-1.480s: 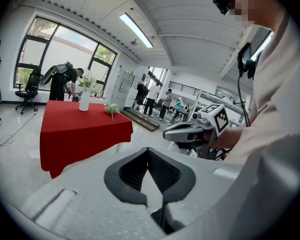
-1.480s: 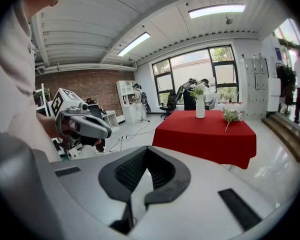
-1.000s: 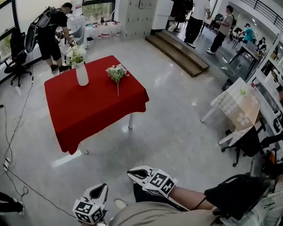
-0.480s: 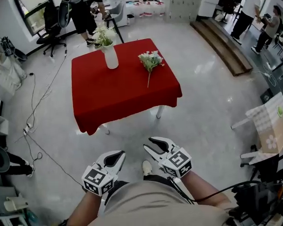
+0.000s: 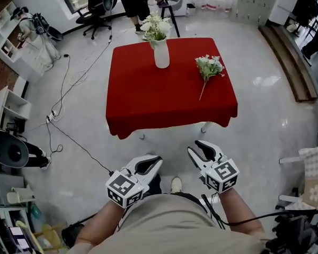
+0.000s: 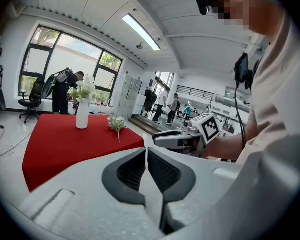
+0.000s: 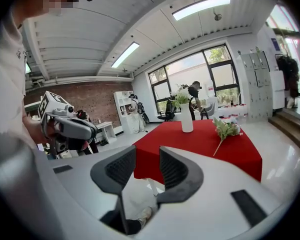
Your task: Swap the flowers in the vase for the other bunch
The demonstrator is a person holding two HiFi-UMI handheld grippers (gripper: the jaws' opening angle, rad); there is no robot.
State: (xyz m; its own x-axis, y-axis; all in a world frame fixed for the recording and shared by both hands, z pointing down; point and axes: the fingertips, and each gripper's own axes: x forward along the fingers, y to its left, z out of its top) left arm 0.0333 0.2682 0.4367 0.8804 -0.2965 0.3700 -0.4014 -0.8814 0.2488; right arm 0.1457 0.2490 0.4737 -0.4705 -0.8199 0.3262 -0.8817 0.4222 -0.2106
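Nothing swapped yet: flowers (image 5: 155, 27) stand in the vase (image 5: 161, 54) at the table's (image 5: 148, 99) 12 o'clock, other bunch (image 5: 209, 66) lies at 2 o'clock; left gripper (image 5: 155, 162) pinched together and empty, right gripper (image 5: 197, 148) has just been opening a little, empty, both well short of the table.

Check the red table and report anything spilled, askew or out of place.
Nothing spilled or damaged. The white vase stands upright with its flowers; the only loose thing is the spare bunch lying flat on the red tablecloth to its right.
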